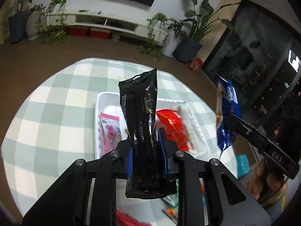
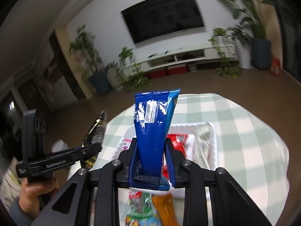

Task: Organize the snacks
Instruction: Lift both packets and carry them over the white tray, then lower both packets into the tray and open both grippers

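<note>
A: Left claw (image 1: 145,146) status?
B: Clamped on a black snack packet (image 1: 142,131). Packet stands upright between the blue pads (image 1: 163,150), top end at 12 o'clock, bottom end hanging below the claw at 6. Glossy black wrap, gold print, centre seam down its length.
A: Right claw (image 2: 151,160)?
B: Gripping a blue snack packet (image 2: 154,124), also upright, fanning wider toward 12. White lettering, white barcode label, crimped ends.
A: Where are they over the surface (image 1: 47,113)?
B: Both held in the air above the checked green-and-white cloth, over the white tray (image 1: 97,113). Tray holds a red packet (image 1: 170,124) at 2 o'clock of the left claw, a pink packet (image 1: 109,130) at 10.
A: More snacks loose?
B: Green packet (image 2: 140,205) and orange packet (image 2: 165,207) at 6 of the right claw, blurred.
</note>
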Demonstrator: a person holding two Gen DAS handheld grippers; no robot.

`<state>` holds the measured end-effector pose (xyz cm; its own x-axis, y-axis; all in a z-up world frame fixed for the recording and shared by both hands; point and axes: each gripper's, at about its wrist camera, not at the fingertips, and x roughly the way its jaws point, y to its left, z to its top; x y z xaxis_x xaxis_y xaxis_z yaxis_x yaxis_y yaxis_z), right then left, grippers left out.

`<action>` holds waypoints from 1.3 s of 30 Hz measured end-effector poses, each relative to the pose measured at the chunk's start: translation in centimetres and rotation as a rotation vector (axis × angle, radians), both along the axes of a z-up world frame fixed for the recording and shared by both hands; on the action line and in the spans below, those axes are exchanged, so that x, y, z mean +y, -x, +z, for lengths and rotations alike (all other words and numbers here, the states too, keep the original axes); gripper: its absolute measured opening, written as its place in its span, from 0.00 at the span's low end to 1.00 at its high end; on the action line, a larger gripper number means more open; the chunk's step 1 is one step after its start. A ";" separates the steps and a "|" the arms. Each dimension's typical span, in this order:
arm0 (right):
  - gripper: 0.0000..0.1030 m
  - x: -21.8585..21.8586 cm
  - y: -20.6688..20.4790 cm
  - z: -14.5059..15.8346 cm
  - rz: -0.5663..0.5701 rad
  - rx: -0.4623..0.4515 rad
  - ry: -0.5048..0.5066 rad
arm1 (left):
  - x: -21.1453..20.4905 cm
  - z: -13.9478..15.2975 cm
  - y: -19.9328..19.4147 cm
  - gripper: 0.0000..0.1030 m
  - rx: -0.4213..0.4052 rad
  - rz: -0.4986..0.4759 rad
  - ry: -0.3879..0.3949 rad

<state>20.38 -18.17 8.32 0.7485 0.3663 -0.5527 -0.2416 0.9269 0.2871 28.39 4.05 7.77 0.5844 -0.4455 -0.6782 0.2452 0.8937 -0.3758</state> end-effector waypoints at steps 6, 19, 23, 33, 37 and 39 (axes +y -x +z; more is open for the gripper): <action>0.29 3.7 -5.3 -3.8 0.082 0.080 0.087 | -2.0 -3.5 -3.8 0.20 0.037 -0.027 -0.068; 0.29 4.5 -7.1 -8.3 0.085 0.158 0.162 | -3.0 -8.7 -6.2 0.21 0.090 -0.015 -0.125; 0.29 5.2 -7.0 -8.8 0.099 0.161 0.176 | -3.1 -9.2 -6.4 0.21 0.097 -0.014 -0.139; 0.29 5.8 -7.5 -9.9 0.091 0.167 0.198 | -3.3 -9.4 -5.6 0.21 0.099 -0.004 -0.158; 0.29 5.9 -7.6 -10.1 0.095 0.177 0.207 | -3.5 -9.3 -5.4 0.22 0.098 -0.001 -0.162; 0.29 5.9 -7.6 -10.2 0.100 0.183 0.209 | -3.5 -9.3 -5.3 0.22 0.098 0.003 -0.167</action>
